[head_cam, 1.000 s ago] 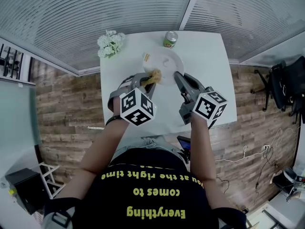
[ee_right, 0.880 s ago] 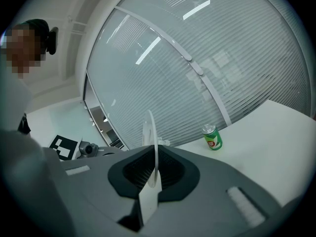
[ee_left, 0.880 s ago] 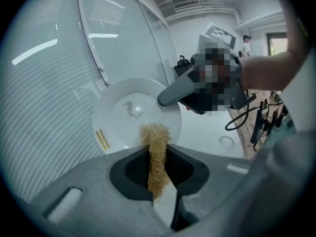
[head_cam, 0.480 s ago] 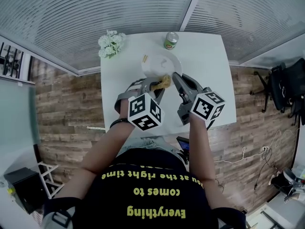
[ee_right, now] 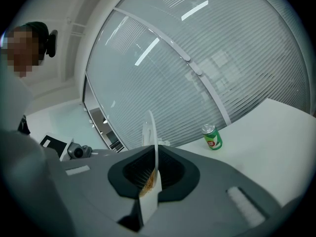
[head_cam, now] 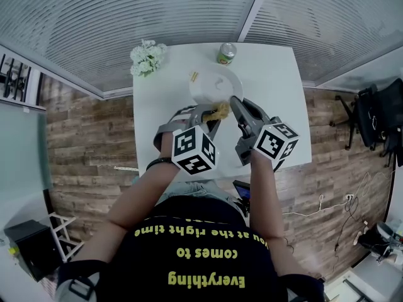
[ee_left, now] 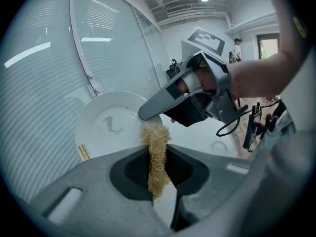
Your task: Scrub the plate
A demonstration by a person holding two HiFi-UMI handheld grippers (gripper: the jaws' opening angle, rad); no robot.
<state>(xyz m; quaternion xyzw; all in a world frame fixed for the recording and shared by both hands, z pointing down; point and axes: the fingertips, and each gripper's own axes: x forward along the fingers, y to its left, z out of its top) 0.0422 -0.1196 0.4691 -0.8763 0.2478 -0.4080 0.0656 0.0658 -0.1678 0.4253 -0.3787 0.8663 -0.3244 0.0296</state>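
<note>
Scrubber [ee_left: 156, 142], coarse tan fibre, clamped in left gripper [ee_left: 157, 168]; round white plate [ee_left: 106, 125] rim pinched by right gripper [ee_right: 150, 181].

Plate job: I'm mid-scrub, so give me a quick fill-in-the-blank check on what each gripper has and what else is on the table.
1. The scrubber is pinched in the ____ gripper.
2. The right gripper is shut on the rim of the ____.
3. The can standing on the table is ____ in colour.
Missing words: left; plate; green.
</note>
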